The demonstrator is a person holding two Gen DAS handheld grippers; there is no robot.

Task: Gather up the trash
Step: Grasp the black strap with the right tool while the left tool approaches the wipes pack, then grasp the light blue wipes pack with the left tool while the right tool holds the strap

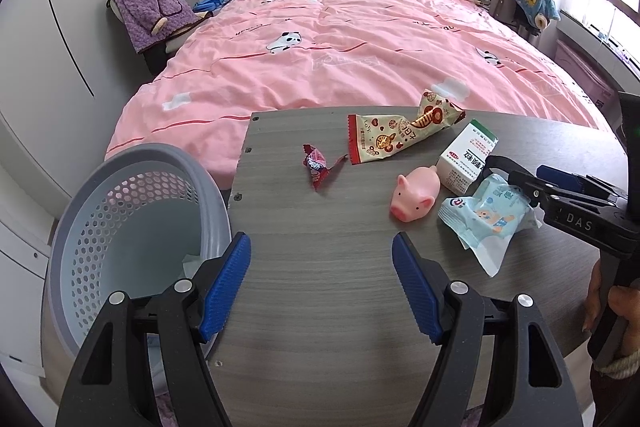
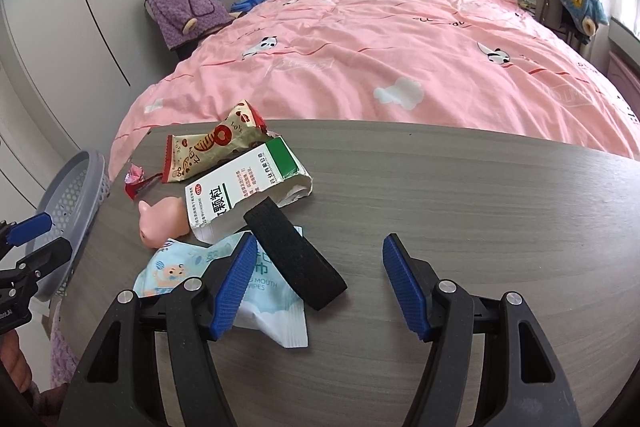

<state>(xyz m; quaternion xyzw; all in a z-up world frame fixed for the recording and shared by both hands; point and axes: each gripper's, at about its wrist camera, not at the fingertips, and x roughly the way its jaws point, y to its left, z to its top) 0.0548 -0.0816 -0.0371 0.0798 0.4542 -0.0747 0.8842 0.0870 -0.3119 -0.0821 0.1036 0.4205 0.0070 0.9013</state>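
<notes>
Beside the table's (image 1: 320,287) left edge, bin (image 1: 120,219); both claws (image 1: 321,291) (image 2: 320,283) spread, empty.

The left wrist camera is sitting just behind the left tongs (image 1: 321,267), looking forward and slightly down over the near left part of the surface (image 1: 320,307), with the grey basket (image 1: 132,227) close at its left and the bed (image 1: 340,39) beyond. The right wrist camera is riding behind the right tongs (image 2: 320,283), facing the same way from farther right, close above the surface (image 2: 480,227). Both views are sharing the wipes packet (image 1: 486,217) (image 2: 276,307), the pink pig toy (image 1: 414,197) (image 2: 164,219), the white carton (image 1: 466,157) (image 2: 244,183) and the bed (image 2: 380,39). Each view is catching the other tongs at its edge.
</notes>
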